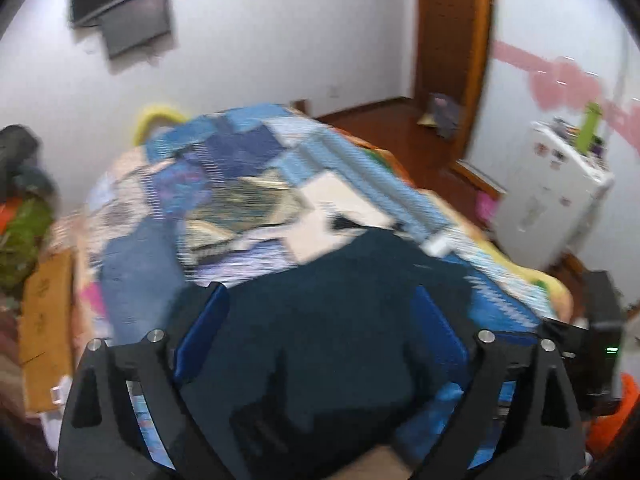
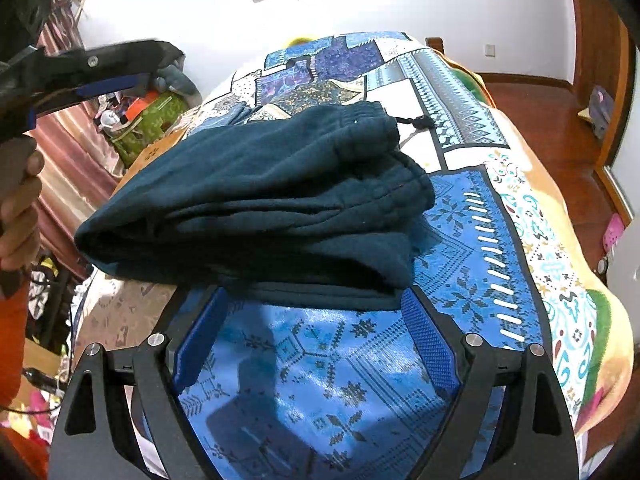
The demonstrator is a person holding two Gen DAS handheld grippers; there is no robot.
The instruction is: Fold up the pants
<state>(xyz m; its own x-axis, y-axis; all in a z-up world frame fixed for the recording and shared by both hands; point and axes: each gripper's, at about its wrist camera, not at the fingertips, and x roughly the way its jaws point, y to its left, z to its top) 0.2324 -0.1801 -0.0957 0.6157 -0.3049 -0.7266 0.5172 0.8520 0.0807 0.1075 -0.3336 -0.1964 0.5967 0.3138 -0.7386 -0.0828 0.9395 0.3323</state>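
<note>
The dark teal pants (image 2: 256,196) lie folded in a thick stack on the patterned blue bedspread (image 2: 472,240), waistband toward the far right. My right gripper (image 2: 316,300) is open and empty, just in front of the stack's near edge. My left gripper (image 1: 320,300) is open above the pants (image 1: 320,340) in its blurred view, with nothing between its fingers. The left gripper also shows in the right wrist view (image 2: 100,76), raised at upper left above the bed, held by a hand.
A blue garment (image 1: 136,272) lies on the bed's left side. A white cabinet (image 1: 552,196) stands right of the bed on wooden floor (image 2: 532,100). Cluttered bags and boxes (image 2: 148,120) sit left of the bed. A dark screen (image 1: 124,4) hangs on the wall.
</note>
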